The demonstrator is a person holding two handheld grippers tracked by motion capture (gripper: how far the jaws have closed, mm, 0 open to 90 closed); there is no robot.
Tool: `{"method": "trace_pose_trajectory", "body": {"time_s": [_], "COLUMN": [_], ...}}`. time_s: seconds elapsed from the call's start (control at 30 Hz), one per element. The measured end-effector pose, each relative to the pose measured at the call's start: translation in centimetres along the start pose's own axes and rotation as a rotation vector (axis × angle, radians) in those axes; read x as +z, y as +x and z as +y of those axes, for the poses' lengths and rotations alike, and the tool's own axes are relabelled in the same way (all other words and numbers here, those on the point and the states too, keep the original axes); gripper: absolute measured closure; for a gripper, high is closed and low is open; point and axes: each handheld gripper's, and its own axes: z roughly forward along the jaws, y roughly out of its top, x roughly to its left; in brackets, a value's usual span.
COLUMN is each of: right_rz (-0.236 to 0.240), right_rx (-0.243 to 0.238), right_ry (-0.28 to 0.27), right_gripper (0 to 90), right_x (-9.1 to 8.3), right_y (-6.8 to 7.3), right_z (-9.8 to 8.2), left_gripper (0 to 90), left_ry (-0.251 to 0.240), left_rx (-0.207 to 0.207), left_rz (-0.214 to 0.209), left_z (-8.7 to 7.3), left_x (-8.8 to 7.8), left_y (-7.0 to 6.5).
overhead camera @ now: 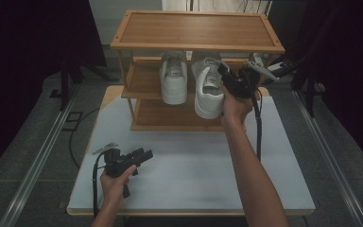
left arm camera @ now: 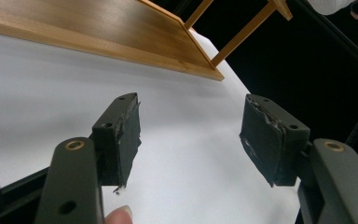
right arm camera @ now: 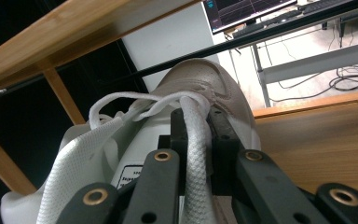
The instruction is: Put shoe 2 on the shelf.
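**Right-hand sneaker held by its tongue at the middle shelf**

Sneaker, white, at about 1 o'clock from the table's centre in the high view, partly on the middle tier of the wooden rack. Long axis running 12 to 6 o'clock: toe in under the top shelf toward 12, heel hanging out past the shelf's front edge toward 6. Held by the right gripper, which comes in from the shoe's 3 o'clock side; jaws drawn narrow and clamped on the tongue, with a white lace running up between the pads in the right gripper view.

Second sneaker just beside at 9 o'clock, parallel, same heading, a thin gap between the 2. Top shelf close overhead. Rack's right post and shelf end near at 3 o'clock, behind the gripper. Bare shelf wood to the right of the toe in the right gripper view.

Open room toward 6 o'clock: bare white table in front of the rack. Left gripper low over the table at about 8 o'clock, well apart from the shoes, jaws wide with nothing between them.
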Motion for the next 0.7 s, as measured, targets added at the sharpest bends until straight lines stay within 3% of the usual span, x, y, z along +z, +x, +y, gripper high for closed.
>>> {"method": "trace_pose_trajectory", "body": {"time_s": [0.27, 0.7], "right_rz": [-0.018, -0.049], "right_rx": [0.002, 0.034], "right_ry": [0.019, 0.0], "right_gripper": [82.5, 82.0], "right_x": [1.5, 2.8], "right_y": [0.3, 0.4], "right_z": [-0.4, -0.3], "left_gripper": [37.4, 37.5], "left_ry": [-0.006, -0.003], "left_rx": [-0.002, -0.001], "left_rz": [0.001, -0.005], "left_z": [0.1, 0.1], "left_x": [-0.2, -0.2], "left_y": [0.0, 0.0]}}
